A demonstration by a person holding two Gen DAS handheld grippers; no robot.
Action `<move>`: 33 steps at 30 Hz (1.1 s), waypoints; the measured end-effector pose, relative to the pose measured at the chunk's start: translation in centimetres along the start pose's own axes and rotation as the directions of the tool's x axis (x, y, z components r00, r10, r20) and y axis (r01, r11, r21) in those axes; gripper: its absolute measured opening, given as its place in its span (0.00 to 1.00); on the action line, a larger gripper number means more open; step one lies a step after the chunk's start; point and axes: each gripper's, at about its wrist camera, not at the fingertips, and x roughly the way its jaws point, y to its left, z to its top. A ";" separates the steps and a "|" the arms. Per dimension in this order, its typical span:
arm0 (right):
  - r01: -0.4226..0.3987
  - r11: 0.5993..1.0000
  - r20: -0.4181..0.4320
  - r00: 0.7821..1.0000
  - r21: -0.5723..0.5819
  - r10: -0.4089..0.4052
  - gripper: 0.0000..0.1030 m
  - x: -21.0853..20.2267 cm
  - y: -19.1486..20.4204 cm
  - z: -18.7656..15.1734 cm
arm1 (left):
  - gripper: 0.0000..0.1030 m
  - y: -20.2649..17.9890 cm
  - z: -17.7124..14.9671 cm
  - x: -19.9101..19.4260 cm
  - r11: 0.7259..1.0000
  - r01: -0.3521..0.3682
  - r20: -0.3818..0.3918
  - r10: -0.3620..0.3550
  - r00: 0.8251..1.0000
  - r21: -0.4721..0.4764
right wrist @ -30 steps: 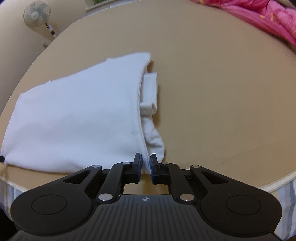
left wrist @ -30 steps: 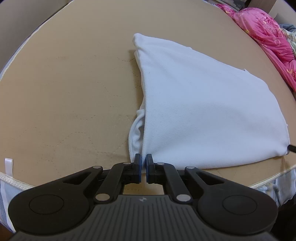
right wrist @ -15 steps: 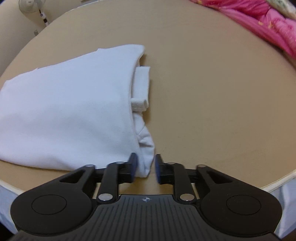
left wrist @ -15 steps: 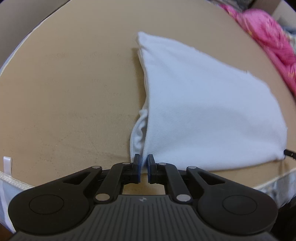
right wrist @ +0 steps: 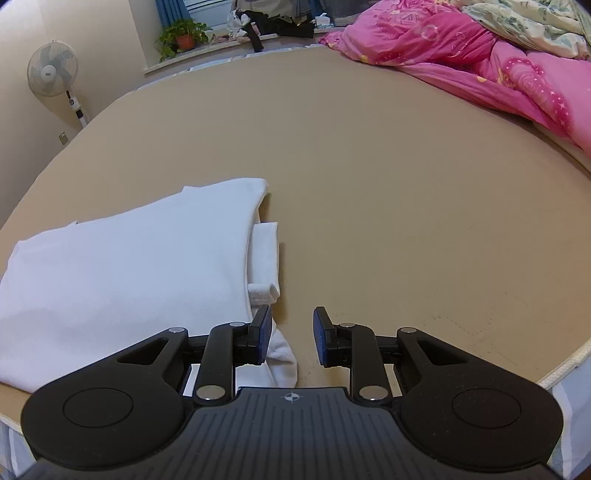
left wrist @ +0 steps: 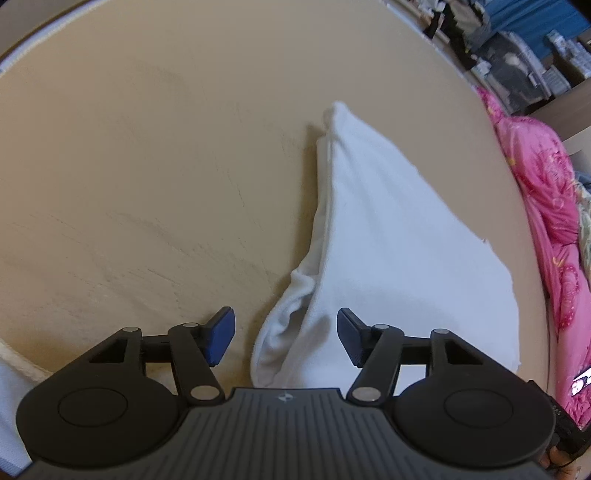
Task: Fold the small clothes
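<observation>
A white garment [left wrist: 388, 251] lies folded on the tan mattress [left wrist: 147, 166]. In the left wrist view its near left corner bunches up between the jaws of my left gripper [left wrist: 286, 338], which are opening and stand well apart; the pads do not press on the cloth. In the right wrist view the same garment [right wrist: 129, 266] fills the lower left, with a folded sleeve poking out along its right edge. My right gripper [right wrist: 291, 338] hangs over the near right corner, its jaws opening and clear of the cloth, which lies under the left finger.
A pink quilt [right wrist: 498, 62] is heaped along the far right of the mattress [right wrist: 369, 166]. A standing fan [right wrist: 55, 74] and a potted plant [right wrist: 183, 35] stand beyond the bed's left side. The mattress's front edge runs just below both grippers.
Both grippers were shut on the garment's near corners and have let go; the left jaws sprang wide. The left view has rolled and shifted, and the right gripper has tilted up to show more of the room.
</observation>
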 end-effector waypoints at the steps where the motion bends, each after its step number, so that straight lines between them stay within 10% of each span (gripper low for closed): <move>1: -0.002 1.000 0.000 1.000 0.003 0.002 0.25 0.0 0.0 0.1 | 0.65 -0.1 0.1 0.6 1.000 -0.010 -0.014 0.010 1.000 -0.006; 7: -0.013 1.000 0.007 1.000 0.023 0.012 0.25 -0.3 -0.7 0.2 | 0.64 -1.8 -0.4 2.4 0.996 -0.076 -0.013 0.077 0.997 0.035; 12: -0.026 0.999 0.023 0.999 0.043 0.025 0.25 -0.6 -1.7 0.5 | 0.08 -3.7 -1.8 2.5 0.981 -0.120 0.026 0.117 0.993 0.153; 20: -0.078 0.991 0.061 0.996 0.107 0.072 0.25 -1.8 -4.2 1.2 | 0.06 -8.9 -2.9 0.5 0.953 -0.217 0.149 0.188 0.971 0.211; 26: -0.097 0.988 0.096 0.992 0.123 0.086 0.25 -2.2 -5.7 1.8 | 0.06 -24.1 -6.1 -3.5 0.885 -0.152 0.301 0.014 0.954 0.441; 33: -0.099 0.972 0.121 0.990 0.212 0.074 0.25 -1.9 -7.4 2.5 | 0.12 -40.2 -16.1 2.2 0.762 0.057 0.115 -0.171 0.979 0.645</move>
